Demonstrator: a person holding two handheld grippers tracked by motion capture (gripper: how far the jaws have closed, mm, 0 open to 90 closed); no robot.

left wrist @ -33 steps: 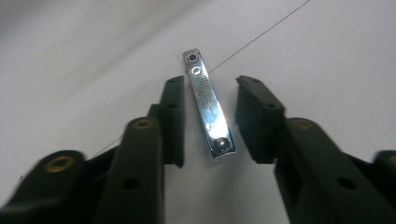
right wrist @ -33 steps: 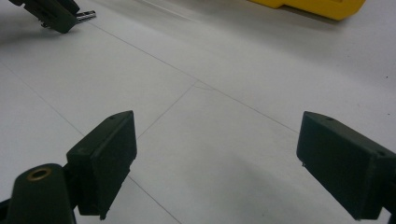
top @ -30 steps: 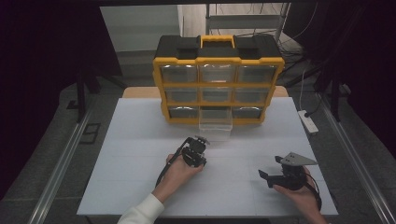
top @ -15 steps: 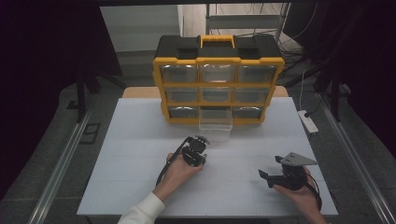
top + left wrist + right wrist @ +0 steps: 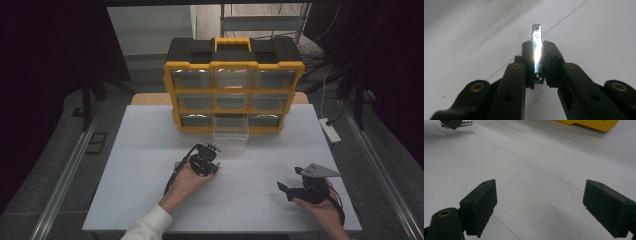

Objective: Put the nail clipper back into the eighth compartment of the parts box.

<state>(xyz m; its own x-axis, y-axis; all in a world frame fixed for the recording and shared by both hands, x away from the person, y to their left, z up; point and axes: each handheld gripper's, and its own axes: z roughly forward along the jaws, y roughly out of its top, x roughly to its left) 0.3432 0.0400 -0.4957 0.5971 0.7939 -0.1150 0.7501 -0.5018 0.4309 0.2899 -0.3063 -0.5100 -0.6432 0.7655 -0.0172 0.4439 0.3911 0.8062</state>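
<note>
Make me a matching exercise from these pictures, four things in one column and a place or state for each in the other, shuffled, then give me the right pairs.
Things:
1. left gripper
2. right gripper
3. clear drawer
4. power strip

Places or states:
A. pulled out of the bottom row of the yellow organizer
B. lying off the table's right edge
C. shut on a shiny metal strip
D. jaws wide apart, nothing between them

Pairs: 1-C, 2-D, 3-A, 4-B
</note>
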